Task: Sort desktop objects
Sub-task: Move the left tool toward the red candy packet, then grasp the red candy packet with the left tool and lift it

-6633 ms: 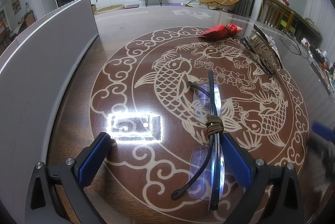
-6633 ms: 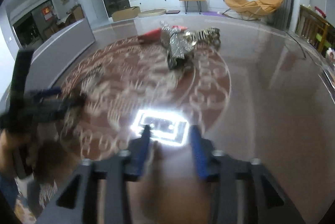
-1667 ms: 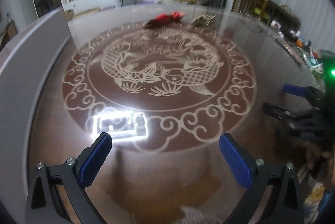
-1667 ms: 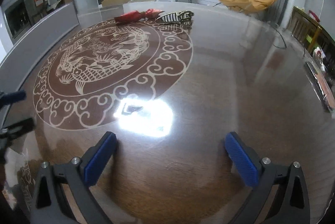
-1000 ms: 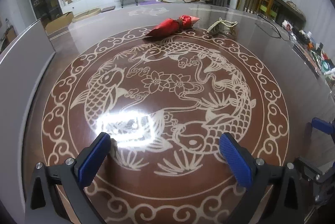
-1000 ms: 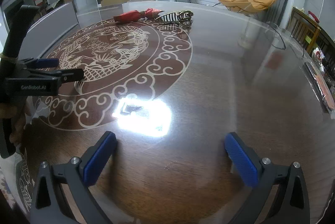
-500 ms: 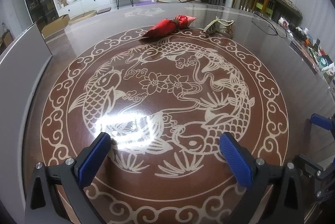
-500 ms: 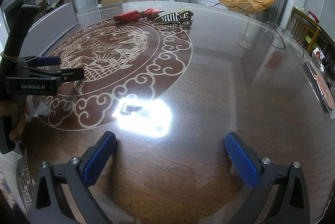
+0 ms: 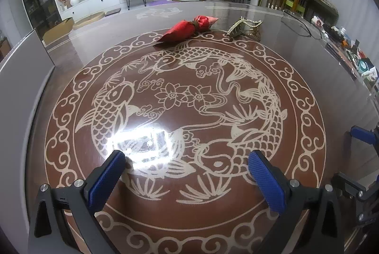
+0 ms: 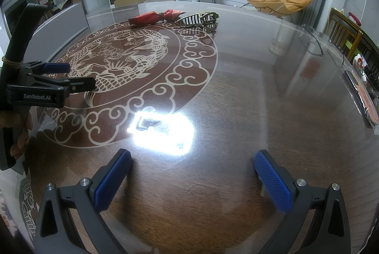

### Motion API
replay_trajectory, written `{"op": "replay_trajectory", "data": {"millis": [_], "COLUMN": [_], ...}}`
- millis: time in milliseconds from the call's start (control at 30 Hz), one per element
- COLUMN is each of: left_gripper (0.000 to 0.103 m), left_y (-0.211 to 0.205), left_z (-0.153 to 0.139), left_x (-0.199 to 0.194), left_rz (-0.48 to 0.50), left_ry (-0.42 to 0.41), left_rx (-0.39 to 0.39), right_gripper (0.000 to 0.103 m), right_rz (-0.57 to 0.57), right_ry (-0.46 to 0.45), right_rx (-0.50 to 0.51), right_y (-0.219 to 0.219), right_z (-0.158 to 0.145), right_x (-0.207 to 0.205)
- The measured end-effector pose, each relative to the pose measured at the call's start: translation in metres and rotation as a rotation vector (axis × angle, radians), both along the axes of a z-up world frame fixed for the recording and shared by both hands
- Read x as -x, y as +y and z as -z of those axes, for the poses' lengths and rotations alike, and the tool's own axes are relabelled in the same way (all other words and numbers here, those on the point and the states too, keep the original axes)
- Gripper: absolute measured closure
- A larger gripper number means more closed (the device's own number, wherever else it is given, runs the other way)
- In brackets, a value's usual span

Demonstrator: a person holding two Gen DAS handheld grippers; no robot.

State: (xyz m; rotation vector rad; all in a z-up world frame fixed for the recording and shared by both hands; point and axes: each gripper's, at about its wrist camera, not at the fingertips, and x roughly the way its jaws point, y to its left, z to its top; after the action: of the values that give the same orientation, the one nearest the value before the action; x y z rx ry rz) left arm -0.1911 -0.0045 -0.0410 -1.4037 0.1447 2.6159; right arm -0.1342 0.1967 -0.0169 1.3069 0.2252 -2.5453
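Observation:
A red wrapped pouch [image 9: 189,30] lies at the far side of the fish-pattern table [image 9: 71,59], with a pearl-trimmed hair claw clip [image 9: 245,27] to its right. Both also show in the right wrist view: the pouch [image 10: 156,16] and the clip [image 10: 199,19]. My left gripper [image 9: 187,173] is open and empty over the near part of the pattern, far from both. It also shows from the side in the right wrist view [image 10: 71,78]. My right gripper [image 10: 193,177] is open and empty over bare wood.
A pair of thin-framed glasses [image 10: 312,39] lies near the table's far right edge. Clutter and packets [image 10: 364,90] line the right edge. A grey panel [image 9: 21,69] borders the table on the left. A bright lamp glare [image 10: 163,129] sits ahead of my right gripper.
Over the last second my left gripper has barely shifted and my right gripper has stayed still. Earlier, the glasses with a hair tie by my left gripper left its view.

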Motion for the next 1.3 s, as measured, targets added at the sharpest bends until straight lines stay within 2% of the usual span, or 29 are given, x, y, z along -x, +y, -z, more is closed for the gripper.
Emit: {"op": "replay_trajectory", "data": {"millis": [400,600,767,967,1167,1200,1233,1267,1300], "left_gripper": [0.0,0.0,0.0,0.0,0.0,0.007,0.019,0.053,0.079], "left_y": [0.0,0.002,0.003,0.002,0.02,0.023,0.025,0.027,0.028], "left_z": [0.0,-0.001,-0.002,-0.003,-0.004,-0.005,-0.007,-0.011,-0.014], "left_x": [0.026,0.064,0.104,0.152,0.19,0.192,0.191,0.189,0.187], "left_rz": [-0.032,-0.042,0.013,0.041,0.03,0.037,0.043,0.047,0.048], "left_ry": [0.006,-0.003,-0.016,-0.005,0.013,0.02,0.037,0.061,0.065], "left_rx": [0.0,0.002,0.004,0.002,-0.001,0.0,-0.004,-0.006,-0.009], "right_gripper": [0.0,0.0,0.0,0.0,0.0,0.0,0.0,0.0,0.0], "right_rz": [0.0,0.0,0.001,0.002,0.003,0.003,0.003,0.003,0.003], "right_ry": [0.0,0.0,0.0,0.0,0.001,0.001,0.001,0.001,0.001], "right_rx": [0.0,0.0,0.0,0.0,-0.001,-0.001,-0.001,-0.001,-0.001], "right_y": [0.0,0.0,0.0,0.0,0.0,0.001,0.001,0.001,0.001], "right_z": [0.0,0.0,0.0,0.0,0.0,0.001,0.001,0.001,0.001], "right_x": [0.0,0.0,0.0,0.0,0.0,-0.002,-0.002,-0.002,-0.002]}}
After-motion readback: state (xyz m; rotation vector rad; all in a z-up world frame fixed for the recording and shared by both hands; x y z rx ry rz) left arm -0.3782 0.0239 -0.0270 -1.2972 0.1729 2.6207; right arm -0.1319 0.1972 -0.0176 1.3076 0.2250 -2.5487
